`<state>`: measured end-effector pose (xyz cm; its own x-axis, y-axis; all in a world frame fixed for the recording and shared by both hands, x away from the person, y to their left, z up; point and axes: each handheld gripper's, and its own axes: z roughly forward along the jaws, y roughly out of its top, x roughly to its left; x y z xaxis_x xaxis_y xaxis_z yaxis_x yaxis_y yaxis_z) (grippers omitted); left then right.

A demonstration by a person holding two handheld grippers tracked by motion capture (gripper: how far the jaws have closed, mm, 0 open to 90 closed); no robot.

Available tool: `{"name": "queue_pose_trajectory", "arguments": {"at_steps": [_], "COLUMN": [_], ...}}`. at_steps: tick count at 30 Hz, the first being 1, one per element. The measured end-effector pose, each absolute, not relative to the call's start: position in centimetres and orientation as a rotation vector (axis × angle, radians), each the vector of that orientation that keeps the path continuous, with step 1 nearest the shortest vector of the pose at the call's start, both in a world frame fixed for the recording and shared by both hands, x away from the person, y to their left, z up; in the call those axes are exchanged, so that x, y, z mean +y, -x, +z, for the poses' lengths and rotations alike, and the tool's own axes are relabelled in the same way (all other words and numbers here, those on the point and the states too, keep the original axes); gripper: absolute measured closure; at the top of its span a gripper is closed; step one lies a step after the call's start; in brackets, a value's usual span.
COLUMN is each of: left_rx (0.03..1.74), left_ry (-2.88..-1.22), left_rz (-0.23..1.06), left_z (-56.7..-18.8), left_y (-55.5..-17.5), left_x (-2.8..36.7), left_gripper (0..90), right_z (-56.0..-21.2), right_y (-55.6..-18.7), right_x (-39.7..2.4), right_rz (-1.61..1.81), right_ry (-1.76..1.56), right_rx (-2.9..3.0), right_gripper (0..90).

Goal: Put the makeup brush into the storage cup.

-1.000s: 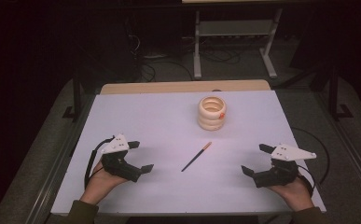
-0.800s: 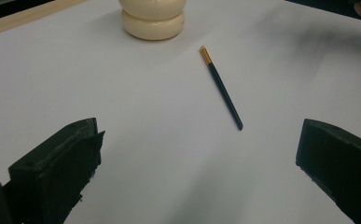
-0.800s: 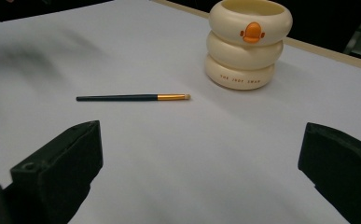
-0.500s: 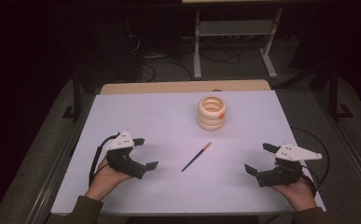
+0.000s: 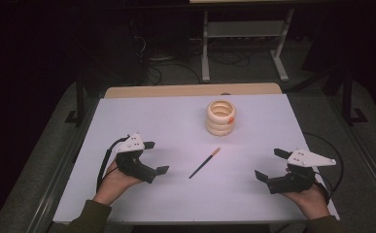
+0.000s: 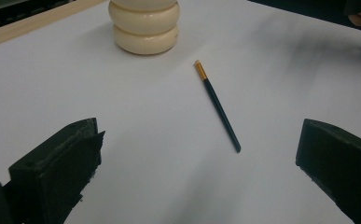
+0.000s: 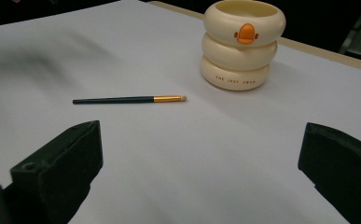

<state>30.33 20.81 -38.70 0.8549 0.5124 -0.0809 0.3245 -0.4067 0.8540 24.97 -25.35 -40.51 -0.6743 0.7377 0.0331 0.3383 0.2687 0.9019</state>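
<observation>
Both tongs, left [image 5: 155,157] and right [image 5: 271,164], rest wide open and empty low over the white tabletop [image 5: 127,116], flanking the thin brush [image 5: 204,163], which lies flat between them, near the cream ringed pot [image 5: 220,117], seemingly ready for pickup.

A white table top [image 5: 142,121] is seen with a wooden strip [image 5: 190,90] along its far edge. Beyond it, a pale metal stand [image 5: 244,43] is set on the dark floor, where loose cables [image 5: 161,68] are strewn
</observation>
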Motion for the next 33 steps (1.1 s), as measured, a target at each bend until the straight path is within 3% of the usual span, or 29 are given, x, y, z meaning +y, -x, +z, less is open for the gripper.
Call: {"name": "queue_pose_trajectory", "arguments": {"at_steps": [33], "left_rx": [0.57], "left_ry": [-2.059], "left_rz": [0.197], "left_z": [-38.7], "left_y": [-31.7], "left_x": [17.5], "left_gripper": [0.0], "right_z": [-40.5], "right_y": [-24.9], "right_x": [-25.3], "right_rz": [1.379], "right_ry": [-0.98], "right_rx": [2.153], "right_gripper": [0.0]}}
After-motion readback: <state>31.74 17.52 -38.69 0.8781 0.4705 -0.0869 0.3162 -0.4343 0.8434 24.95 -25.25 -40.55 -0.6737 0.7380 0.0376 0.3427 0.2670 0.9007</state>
